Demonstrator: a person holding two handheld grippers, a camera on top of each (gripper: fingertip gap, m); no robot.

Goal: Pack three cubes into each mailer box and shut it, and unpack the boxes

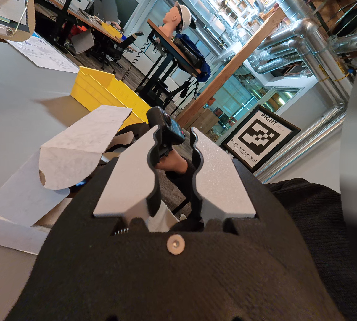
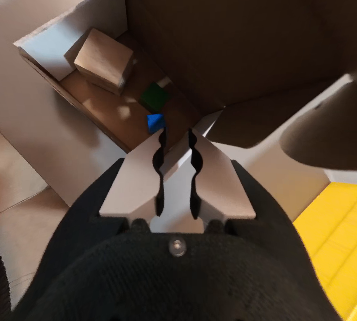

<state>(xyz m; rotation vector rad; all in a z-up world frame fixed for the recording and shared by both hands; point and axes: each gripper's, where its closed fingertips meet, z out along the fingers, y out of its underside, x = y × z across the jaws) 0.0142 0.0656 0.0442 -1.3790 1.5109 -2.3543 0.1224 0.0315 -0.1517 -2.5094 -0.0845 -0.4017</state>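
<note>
- Hovering with jaws parted and nothing between them: right tool (image 2: 176, 130), aiming down into an open mailer box (image 2: 108, 110) from above its near corner.
- Lying just off the left fingertip (image 2: 154, 141): a blue cube (image 2: 155, 123), on the box floor, not being gripped.
- Sitting a little farther in: a green cube (image 2: 154, 96), near the blue one, close to the shadowed far wall.
- Resting farthest in, at the far end of the box: a larger plain wooden cube (image 2: 104, 62), tilted, one edge seeming propped against the white end wall.
- Judging progress: three cubes inside, lid up, so this box is either packed and awaiting shutting or opened and awaiting emptying; cannot tell which from here.
- Running from the tool's tips toward upper left in the right wrist view: the box's long axis, with the three cubes strung roughly along it; opening facing upward toward the camera.
- Standing up over the far side, dark on its inner face: lid (image 2: 231, 31), side flaps hanging free.
- Waiting beside the box at lower right: yellow bin (image 2: 328, 234).
- Holding nothing, jaws apart, raised and pointing out across the room: left tool (image 1: 174, 130).
- Showing in the left wrist view to its left: a white box flap (image 1: 81, 143), above the grey table (image 1: 29, 83).
</note>
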